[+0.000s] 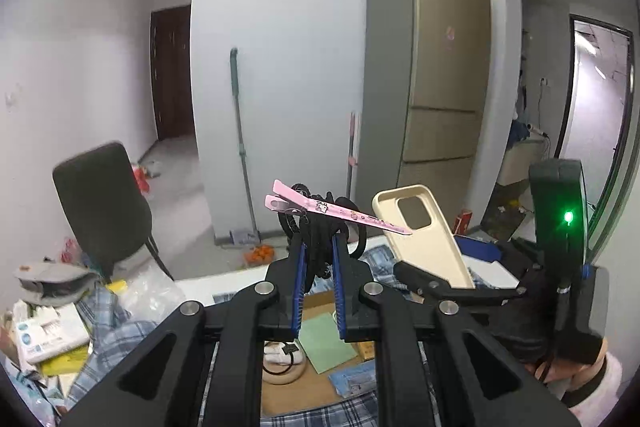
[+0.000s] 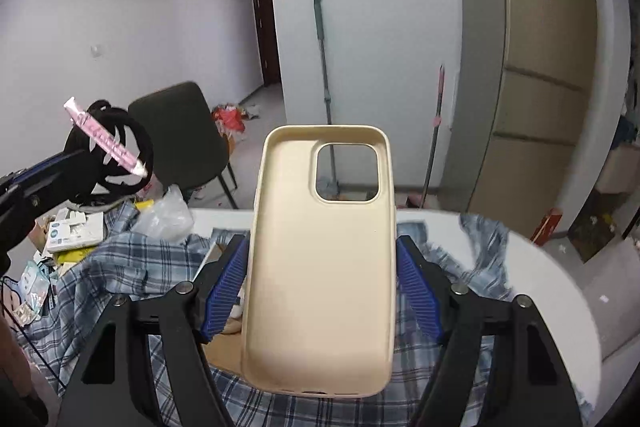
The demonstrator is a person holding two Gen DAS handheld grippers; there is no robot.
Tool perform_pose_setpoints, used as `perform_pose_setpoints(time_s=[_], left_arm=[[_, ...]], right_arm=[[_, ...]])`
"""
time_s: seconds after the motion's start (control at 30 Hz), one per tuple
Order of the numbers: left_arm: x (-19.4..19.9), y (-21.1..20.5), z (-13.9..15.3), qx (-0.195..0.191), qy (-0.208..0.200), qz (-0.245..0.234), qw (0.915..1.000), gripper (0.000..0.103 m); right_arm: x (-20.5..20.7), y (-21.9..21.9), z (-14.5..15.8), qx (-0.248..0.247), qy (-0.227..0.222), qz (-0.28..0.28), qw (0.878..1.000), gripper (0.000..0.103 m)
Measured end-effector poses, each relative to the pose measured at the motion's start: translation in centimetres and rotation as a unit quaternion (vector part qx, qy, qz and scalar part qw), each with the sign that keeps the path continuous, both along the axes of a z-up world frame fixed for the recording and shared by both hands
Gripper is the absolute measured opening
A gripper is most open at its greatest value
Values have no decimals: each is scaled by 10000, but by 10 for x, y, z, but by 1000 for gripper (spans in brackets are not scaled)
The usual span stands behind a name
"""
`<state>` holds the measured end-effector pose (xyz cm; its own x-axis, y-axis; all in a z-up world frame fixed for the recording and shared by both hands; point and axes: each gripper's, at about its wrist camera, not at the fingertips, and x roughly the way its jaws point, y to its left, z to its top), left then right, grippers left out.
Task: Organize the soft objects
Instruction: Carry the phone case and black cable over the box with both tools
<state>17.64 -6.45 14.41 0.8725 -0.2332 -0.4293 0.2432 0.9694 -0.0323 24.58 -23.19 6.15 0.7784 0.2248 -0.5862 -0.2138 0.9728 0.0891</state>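
Left wrist view
- Left hand-held gripper [image 1: 320,251]: blue-padded jaws drawn together, clamped on a bundle of black elastic hair ties [image 1: 320,219] held above the table.
- Clip: a long pink plastic hair clip [image 1: 336,211] is hooked through the bundle; its long axis runs across the jaws, tip toward the right hand-held gripper [image 1: 430,281].
- Neighbour: a cream soft silicone phone case [image 1: 424,235] stands tilted just beside the clip's tip; whether they touch cannot be told.
- Below: an open brown cardboard box [image 1: 320,391] lies under the jaws on a blue plaid cloth [image 1: 120,335].

Right wrist view
- Right hand-held gripper [image 2: 320,275]: jaws set wide, pads pressing both long edges of the phone case [image 2: 320,267].
- Case axis: runs forward along the fingers, camera cut-out at the far end, open side facing the camera.
- Left hand-held gripper [image 2: 76,167]: seen at the left edge, hair ties [image 2: 116,151] and clip [image 2: 106,139] aloft.
- Support: white table [image 2: 560,307] with the plaid cloth [image 2: 120,267] beneath.

Judgement
- Deciding relation: the box appears to lie below and between both loads, more directly under the left one, so a placement would probably go downward from either.
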Motion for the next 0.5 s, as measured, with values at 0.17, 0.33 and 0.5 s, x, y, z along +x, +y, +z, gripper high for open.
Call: perform_pose_setpoints(time_s=[0.17, 0.33, 0.5], left_arm=[[31, -6, -29, -4, 419, -11, 9991, 12], [58, 1, -58, -94, 840, 55, 9964, 12], [76, 5, -85, 26, 1231, 110, 9923, 12]], right_arm=[[25, 3, -44, 42, 541, 187, 9984, 73], [42, 11, -80, 97, 1044, 323, 9940, 73], [50, 22, -106, -85, 1313, 353, 9907, 73]])
